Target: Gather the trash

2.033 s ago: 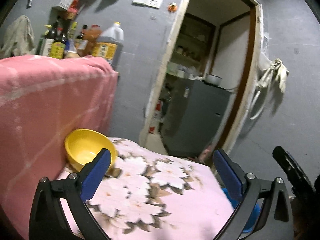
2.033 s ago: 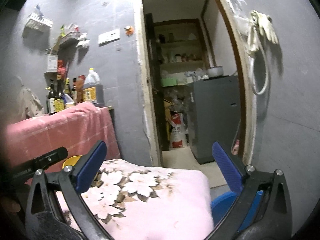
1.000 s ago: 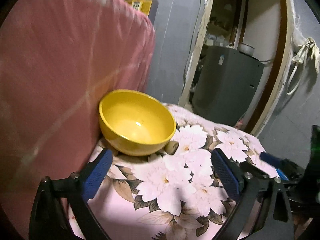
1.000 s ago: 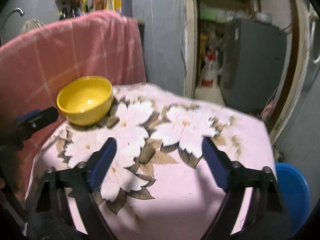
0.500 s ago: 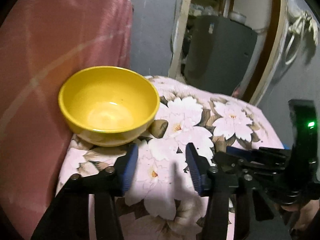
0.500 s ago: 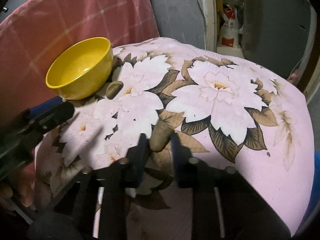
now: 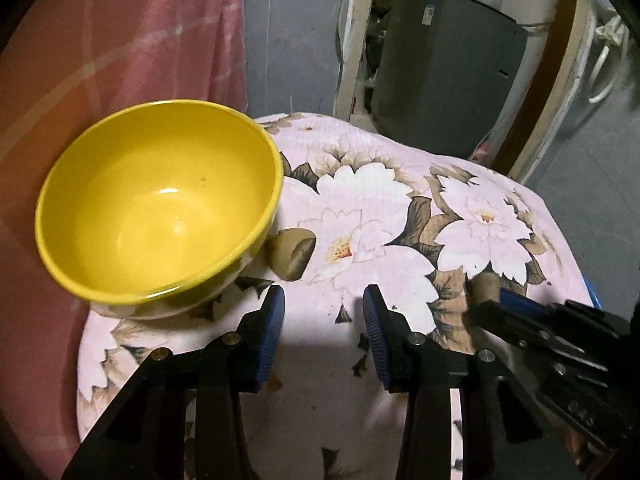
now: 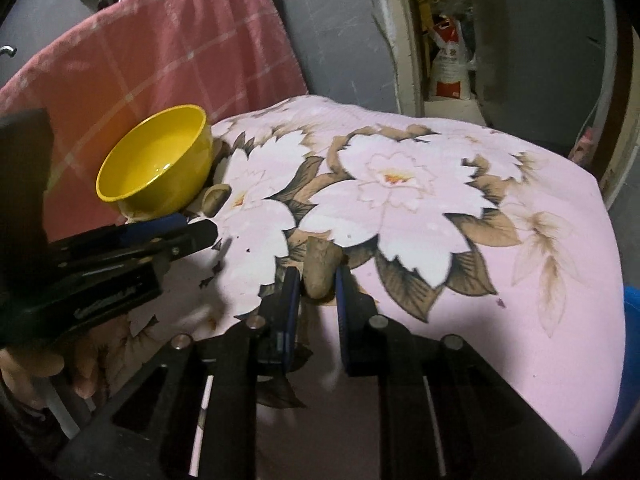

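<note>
A brown scrap (image 8: pixel 320 264) lies on the pink floral cloth (image 8: pixel 500 288), and my right gripper (image 8: pixel 318 280) is closing on it, its blue pads against both sides. A second brown scrap (image 7: pixel 292 254) lies beside the yellow bowl (image 7: pixel 160 208). Just short of that scrap hangs my left gripper (image 7: pixel 323 304); its jaws are closing with a clear gap and only cloth between them. In the left wrist view the right gripper (image 7: pixel 492 300) comes in from the right. In the right wrist view the left gripper (image 8: pixel 204 234) reaches in near the bowl (image 8: pixel 156 172) and that second scrap (image 8: pixel 216 196).
A pink checked towel (image 8: pixel 160 52) drapes a tall surface right behind the bowl. Past the cloth's far edge a doorway opens onto a grey cabinet (image 7: pixel 440 80). A blue bin (image 8: pixel 630 340) sits below the cloth's right edge. A hand (image 8: pixel 40 360) holds the left gripper.
Both grippers dropped closer to the cloth and tilted down. Their jaws went from wide apart to narrow. The right jaws came in around the brown scrap.
</note>
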{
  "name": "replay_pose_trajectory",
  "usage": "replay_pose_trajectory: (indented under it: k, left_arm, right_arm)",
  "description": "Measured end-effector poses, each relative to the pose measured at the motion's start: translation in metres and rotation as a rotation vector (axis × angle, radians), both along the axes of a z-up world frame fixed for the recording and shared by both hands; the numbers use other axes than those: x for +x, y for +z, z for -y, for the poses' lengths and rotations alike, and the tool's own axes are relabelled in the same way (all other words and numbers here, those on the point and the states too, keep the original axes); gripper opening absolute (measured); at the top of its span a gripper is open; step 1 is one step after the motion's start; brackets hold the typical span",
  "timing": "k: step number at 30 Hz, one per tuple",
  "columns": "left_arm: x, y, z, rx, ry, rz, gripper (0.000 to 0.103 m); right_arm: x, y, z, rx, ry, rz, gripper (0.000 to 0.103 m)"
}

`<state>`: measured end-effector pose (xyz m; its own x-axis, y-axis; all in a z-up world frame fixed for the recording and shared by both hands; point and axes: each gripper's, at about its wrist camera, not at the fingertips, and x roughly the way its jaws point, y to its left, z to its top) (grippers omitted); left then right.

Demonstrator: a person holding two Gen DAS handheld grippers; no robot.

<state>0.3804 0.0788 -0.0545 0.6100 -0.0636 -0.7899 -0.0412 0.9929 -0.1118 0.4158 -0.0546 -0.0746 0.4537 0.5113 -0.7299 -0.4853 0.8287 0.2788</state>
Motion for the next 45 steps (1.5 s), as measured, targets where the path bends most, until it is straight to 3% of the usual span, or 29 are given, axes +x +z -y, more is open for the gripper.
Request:
replay_pose_trajectory:
  k: [16,26,41,45]
  left_arm:
    - [0.027,-0.011,0.007,0.084,0.062,-0.022,0.035]
    - [0.033,-0.013,-0.004,0.069,0.136,-0.029,0.012]
    - [0.021,-0.007,0.011,0.063,0.076,-0.009,0.002]
    - [0.017,-0.004,0.018,0.051,0.023,-0.003,0.002]
  right_arm:
    - [0.000,-0.003,0.019,0.074,-0.008,-0.011,0.025]
    - [-0.001,-0.004,0.022,0.087,0.001,-0.022,0.025]
    - [-0.003,-0.002,0.026,0.069,-0.003,-0.016,0.025]
    - [-0.004,-0.001,0.033,0.055,-0.017,0.000,0.015]
